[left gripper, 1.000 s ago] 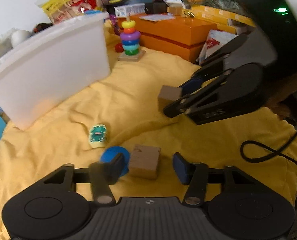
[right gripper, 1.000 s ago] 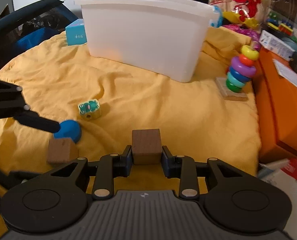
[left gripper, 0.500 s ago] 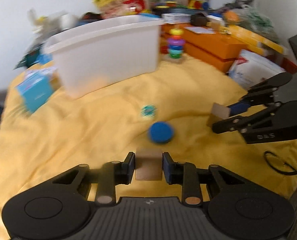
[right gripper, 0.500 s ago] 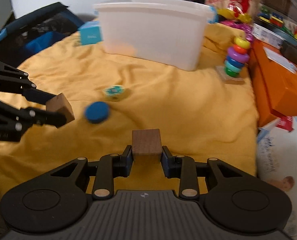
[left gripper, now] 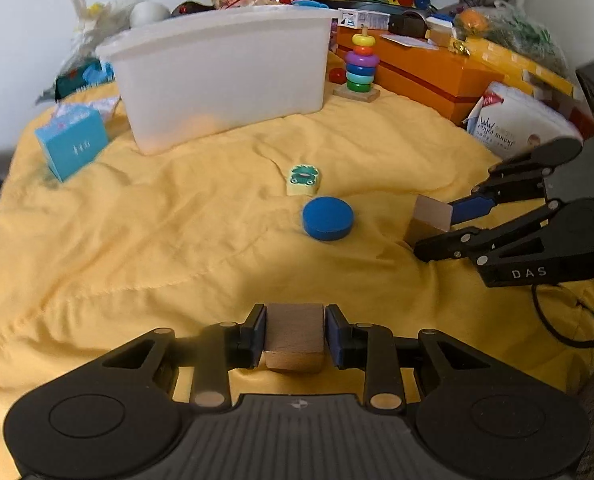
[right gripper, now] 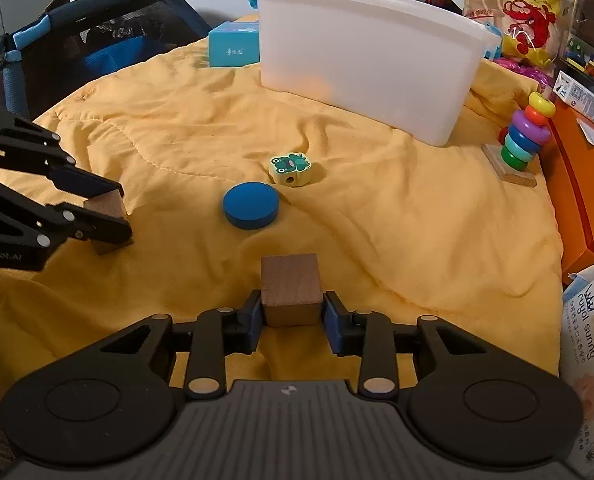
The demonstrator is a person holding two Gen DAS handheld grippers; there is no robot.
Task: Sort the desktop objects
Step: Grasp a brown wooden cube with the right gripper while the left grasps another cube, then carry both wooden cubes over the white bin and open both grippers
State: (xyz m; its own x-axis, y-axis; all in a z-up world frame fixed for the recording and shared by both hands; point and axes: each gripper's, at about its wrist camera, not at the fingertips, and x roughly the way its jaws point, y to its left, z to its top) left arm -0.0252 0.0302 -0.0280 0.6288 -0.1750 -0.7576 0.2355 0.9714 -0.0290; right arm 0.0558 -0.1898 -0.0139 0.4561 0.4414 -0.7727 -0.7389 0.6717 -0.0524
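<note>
The left gripper (left gripper: 295, 334) is clamped on a wooden block (left gripper: 295, 336). The right gripper (right gripper: 293, 314) grips a second wooden block (right gripper: 291, 290), its jaws easing open with the block between them. Both blocks hang over the yellow cloth, well short of the white bin (left gripper: 221, 76) (likely their destination). A loosening right grip could drop its block early.

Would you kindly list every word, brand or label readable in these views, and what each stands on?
"DAS": side of the right gripper.
"Robot.AI", start cut off: side of the left gripper.
"royal sunny": white pack.
Print on the teal box and yellow snack bag: unreadable.
</note>
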